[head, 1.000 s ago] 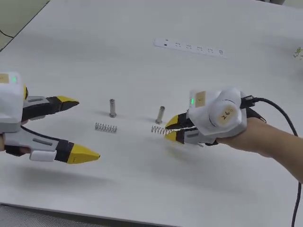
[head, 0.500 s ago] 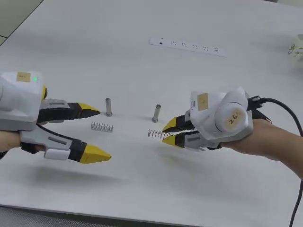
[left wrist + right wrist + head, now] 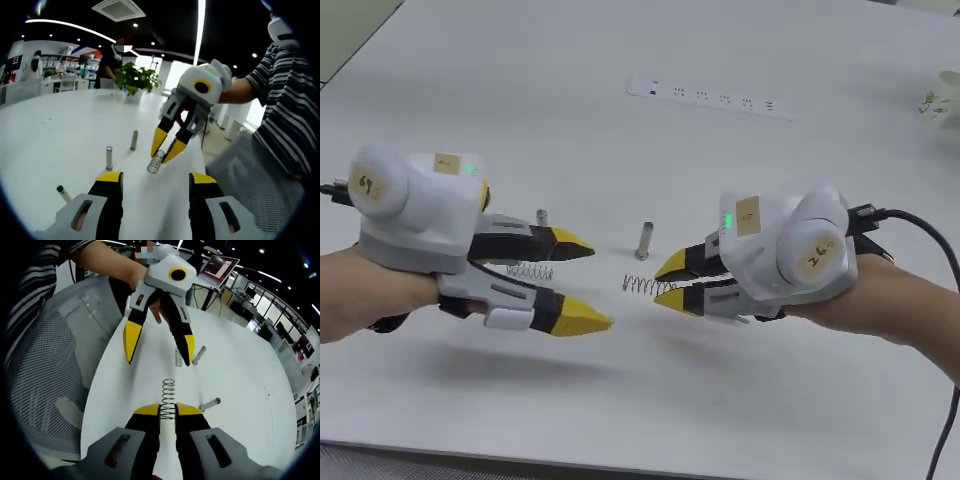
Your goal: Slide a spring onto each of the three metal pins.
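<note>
My right gripper (image 3: pixel 667 282) is shut on one end of a small coil spring (image 3: pixel 640 286), which sticks out level to the left just above the white table. In the right gripper view the spring (image 3: pixel 168 396) runs forward from between my fingertips (image 3: pixel 148 412). Behind it an upright metal pin (image 3: pixel 645 240) stands, with a second pin (image 3: pixel 541 217) further left. A loose spring (image 3: pixel 527 270) lies on the table, partly behind my left gripper (image 3: pixel 582 283), which is open and hovers over it. The left gripper view holds three pins (image 3: pixel 134 140) (image 3: pixel 109 157) (image 3: pixel 62 192).
A white power strip (image 3: pixel 710 98) lies at the back of the table (image 3: pixel 620 400). The right gripper's black cable (image 3: pixel 920 250) trails off to the right. A potted plant (image 3: pixel 134 80) and a person stand far off in the room.
My left gripper has moved right, in over the loose spring and towards the pins. The right gripper still holds its spring in about the same place.
</note>
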Tool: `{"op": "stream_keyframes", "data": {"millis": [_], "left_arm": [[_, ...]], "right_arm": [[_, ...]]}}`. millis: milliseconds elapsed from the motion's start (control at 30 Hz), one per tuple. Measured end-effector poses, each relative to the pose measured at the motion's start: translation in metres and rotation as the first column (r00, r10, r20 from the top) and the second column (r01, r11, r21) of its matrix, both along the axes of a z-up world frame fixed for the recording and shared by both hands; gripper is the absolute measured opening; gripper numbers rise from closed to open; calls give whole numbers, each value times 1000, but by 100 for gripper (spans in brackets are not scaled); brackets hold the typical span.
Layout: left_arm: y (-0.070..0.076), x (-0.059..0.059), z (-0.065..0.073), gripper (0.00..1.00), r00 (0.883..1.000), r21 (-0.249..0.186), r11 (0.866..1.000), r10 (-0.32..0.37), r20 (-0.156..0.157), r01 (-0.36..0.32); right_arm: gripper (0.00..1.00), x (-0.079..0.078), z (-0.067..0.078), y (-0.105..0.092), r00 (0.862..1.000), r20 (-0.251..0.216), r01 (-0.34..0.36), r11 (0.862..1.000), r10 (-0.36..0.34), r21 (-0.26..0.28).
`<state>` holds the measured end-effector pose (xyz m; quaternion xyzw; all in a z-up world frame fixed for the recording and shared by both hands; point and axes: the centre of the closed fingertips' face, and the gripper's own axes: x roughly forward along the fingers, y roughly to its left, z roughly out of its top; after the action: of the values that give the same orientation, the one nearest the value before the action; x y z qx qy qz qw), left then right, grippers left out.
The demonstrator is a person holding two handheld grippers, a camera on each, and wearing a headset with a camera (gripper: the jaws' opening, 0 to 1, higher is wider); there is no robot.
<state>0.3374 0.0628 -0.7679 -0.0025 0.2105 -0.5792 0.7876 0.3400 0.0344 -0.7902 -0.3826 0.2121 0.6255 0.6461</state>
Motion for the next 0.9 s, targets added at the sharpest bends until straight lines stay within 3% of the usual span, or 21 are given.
{"op": "stream_keyframes", "data": {"millis": [233,467,900], "left_arm": [[-16,3,1,33,1000,-35,999,-12,-1,12],[-28,0,-3,23,999,-41,999,-34,-2,34],[-35,0,-2,12,999,-47,998,-47,9,47]], "right_arm": [[8,-3,7,1,1000,-2,4,1000,-3,15],[8,-6,8,-1,1000,-2,2,1000,-2,15],[8,-8,11,-3,1000,5,-5,1000,5,17]]}}
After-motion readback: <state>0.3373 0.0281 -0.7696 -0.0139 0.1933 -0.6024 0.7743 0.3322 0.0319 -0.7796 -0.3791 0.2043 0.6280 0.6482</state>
